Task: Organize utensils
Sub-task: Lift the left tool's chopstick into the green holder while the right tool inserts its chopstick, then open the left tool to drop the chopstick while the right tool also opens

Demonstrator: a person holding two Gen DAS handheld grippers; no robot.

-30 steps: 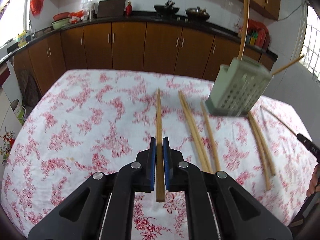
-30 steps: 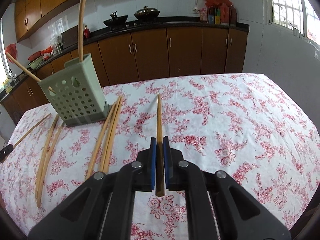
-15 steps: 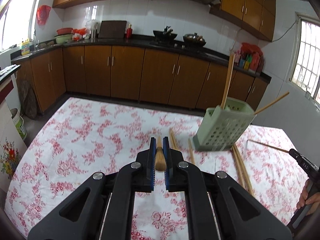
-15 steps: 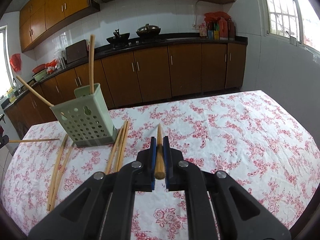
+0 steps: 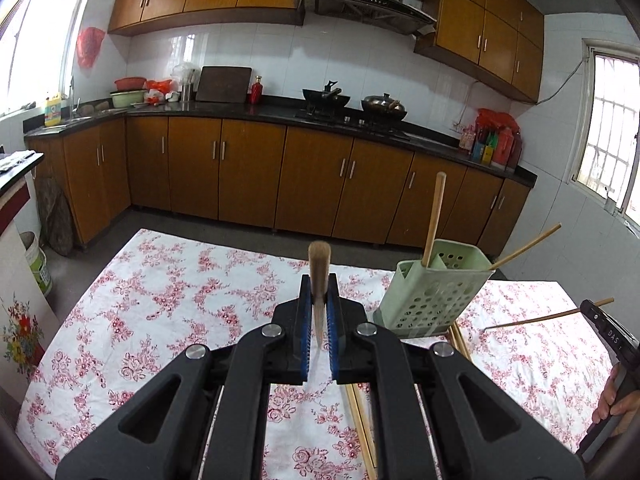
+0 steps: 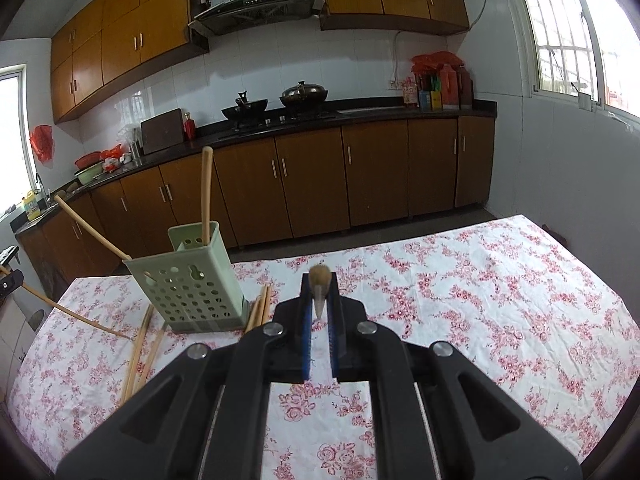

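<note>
The left tongs (image 5: 319, 312) are clenched on a wooden chopstick (image 5: 319, 268), which is seen almost end-on, its blunt end standing just above the blue pads (image 5: 306, 328). The right tongs (image 6: 320, 312) grip a second chopstick (image 6: 320, 280) the same way, foreshortened between the pads. Both tools are held above the worktop (image 5: 168, 312), pointing forward and somewhat downward. At the right edge of the left view, the person's hand (image 5: 614, 400) wraps the handle of the right tool, whose chopstick reaches out over the cloth. On the floral cloth beside the tongs lie loose chopsticks (image 6: 140, 352), some touching the base of the green perforated holder (image 6: 192, 284). The holder stands tilted between the two tools, with one chopstick upright in it (image 6: 206, 196) and another leaning out over its rim (image 6: 90, 226). To the right of the right tongs the cloth lies bare out to the worktop's far edge (image 6: 440, 236). Beyond that edge is open floor, then a row of brown cabinets (image 5: 248, 172) under a dark counter carrying a wok (image 5: 326, 100).
</note>
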